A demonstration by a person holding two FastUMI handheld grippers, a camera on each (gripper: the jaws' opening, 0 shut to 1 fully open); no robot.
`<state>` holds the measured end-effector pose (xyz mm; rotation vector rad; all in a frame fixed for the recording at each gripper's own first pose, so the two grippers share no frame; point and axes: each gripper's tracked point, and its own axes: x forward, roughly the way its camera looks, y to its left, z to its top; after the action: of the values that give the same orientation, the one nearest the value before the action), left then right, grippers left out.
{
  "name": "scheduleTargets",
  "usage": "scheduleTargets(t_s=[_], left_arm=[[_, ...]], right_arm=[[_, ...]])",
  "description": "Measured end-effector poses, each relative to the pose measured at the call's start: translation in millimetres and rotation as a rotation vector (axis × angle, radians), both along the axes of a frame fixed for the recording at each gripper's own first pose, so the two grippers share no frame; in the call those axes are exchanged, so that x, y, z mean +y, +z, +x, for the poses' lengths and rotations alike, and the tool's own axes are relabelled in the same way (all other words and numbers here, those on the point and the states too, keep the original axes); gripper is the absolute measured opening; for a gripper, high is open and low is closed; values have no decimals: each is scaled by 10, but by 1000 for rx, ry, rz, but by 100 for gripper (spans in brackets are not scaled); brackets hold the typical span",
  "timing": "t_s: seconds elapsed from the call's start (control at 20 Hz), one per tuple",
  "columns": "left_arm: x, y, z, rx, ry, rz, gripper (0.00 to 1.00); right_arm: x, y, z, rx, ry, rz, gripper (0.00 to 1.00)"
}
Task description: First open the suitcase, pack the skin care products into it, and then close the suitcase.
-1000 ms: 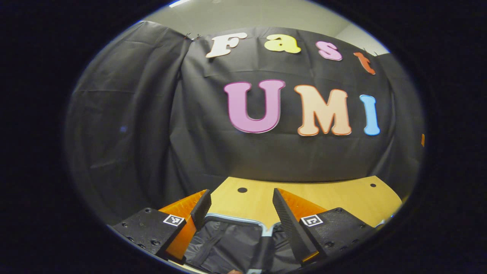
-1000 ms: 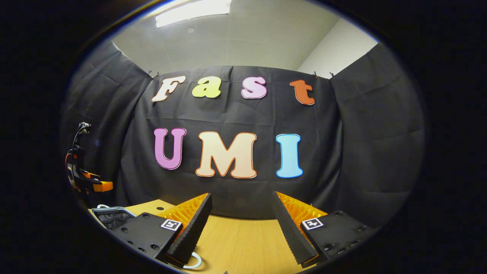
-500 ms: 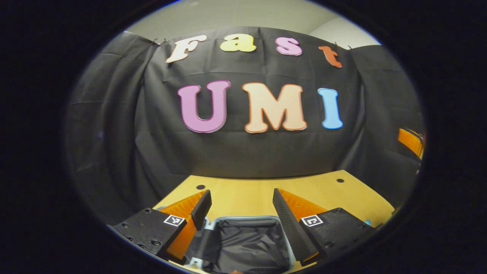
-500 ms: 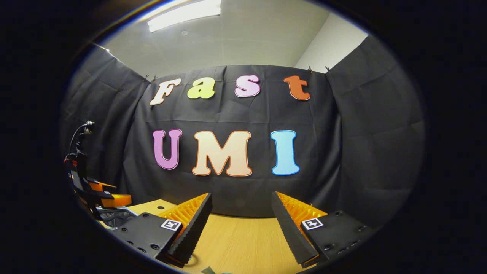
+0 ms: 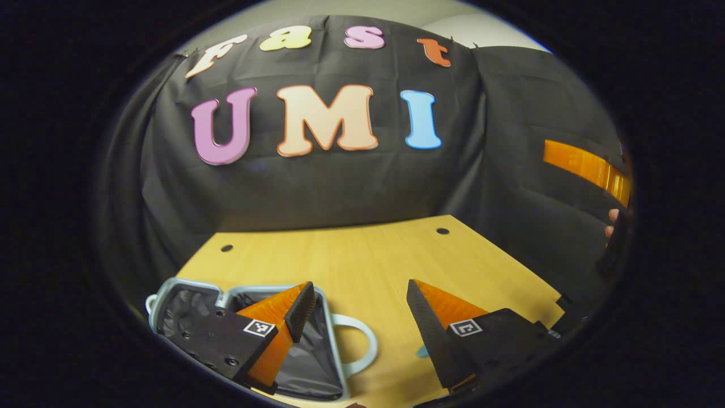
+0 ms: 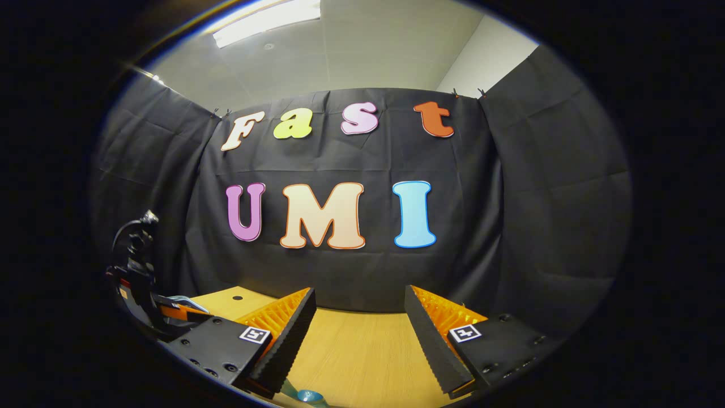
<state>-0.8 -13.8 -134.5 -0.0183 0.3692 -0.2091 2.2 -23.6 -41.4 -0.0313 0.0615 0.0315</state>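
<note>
Left gripper view: the left gripper hangs above the wooden desk with its two fingers spread wide and nothing between them. Below and behind its left finger lies the suitcase, open, at the near left part of the desk; its dark fabric lining faces up inside a pale rim, and a pale loop handle projects from its right side onto the bare wood. A small teal item lies on the desk just beside the right finger — too little of it shows to say what it is. Two round holes mark the desk's far corners. At the right edge of the view appear part of the right gripper and a person's fingertips, well apart from the suitcase.

Right gripper view: the right gripper is likewise held wide open and empty, its fingers over the desk and pointing toward the far edge. A small blue-capped item lies on the desk at the bottom of the view, between the fingers and nearer the left one — whether it is one of the skin care products cannot be told. At the far left the left gripper shows, over the desk's left side.
</note>
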Motion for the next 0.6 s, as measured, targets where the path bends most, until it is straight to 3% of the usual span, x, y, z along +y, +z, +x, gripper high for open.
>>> scheduleTargets(t_s=[0.4,0.6], left_arm=[[-623,-722,-186,169,-79,-88,94],[-803,-1044,-239,234,-101,-112,81]], right_arm=[[-358,-228,-206,61,-19,-26,99],[-399,-385,-294,103,-14,-34,98]])
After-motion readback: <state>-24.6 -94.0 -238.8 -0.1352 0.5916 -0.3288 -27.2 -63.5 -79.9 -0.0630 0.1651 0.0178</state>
